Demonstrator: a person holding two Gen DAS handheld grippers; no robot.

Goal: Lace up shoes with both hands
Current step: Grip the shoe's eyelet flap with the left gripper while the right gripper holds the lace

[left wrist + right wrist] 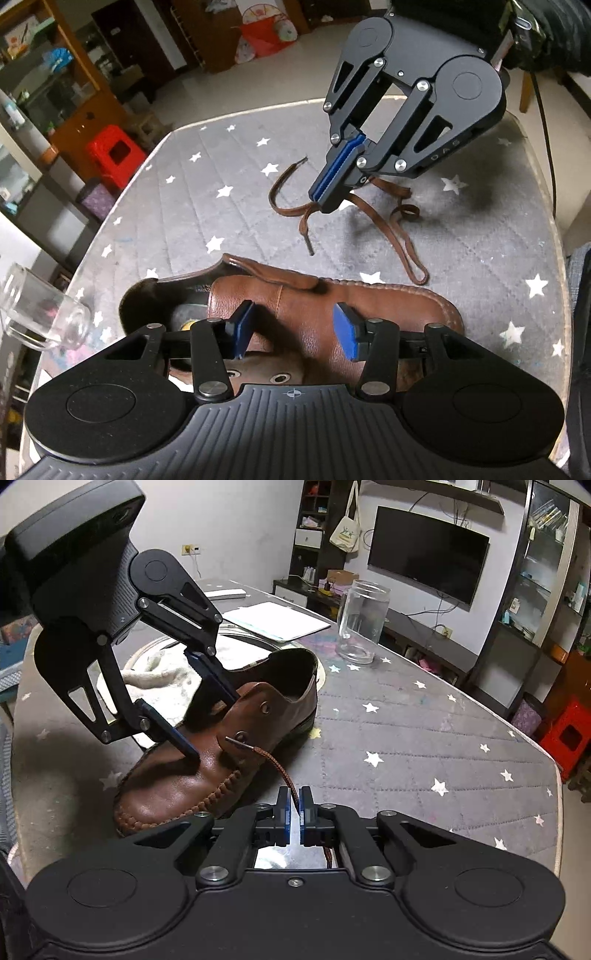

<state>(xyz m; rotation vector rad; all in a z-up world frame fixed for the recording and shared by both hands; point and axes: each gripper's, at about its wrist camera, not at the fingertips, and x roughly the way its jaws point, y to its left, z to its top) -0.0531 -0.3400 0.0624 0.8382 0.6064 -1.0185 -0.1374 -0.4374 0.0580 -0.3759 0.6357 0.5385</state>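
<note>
Presumably to steady it for threading, the left gripper (212, 725) is spread wide across the vamp of the brown leather shoe (221, 746), one finger by the tongue, the other pressing the toe side; nothing is clamped. Right gripper (294, 806) is clenched on the brown shoelace (275, 764), its dark aglet (236, 742) lined up just beside the lower eyelet (242, 735), not visibly through. Remaining lace trails loose over the star-print table cover (221, 192), toward the far edge. Shoe sits mid-table, heel toward the glass jar (364, 622); moccasin-stitched toe, glossy upper, eyelets unlaced.
</note>
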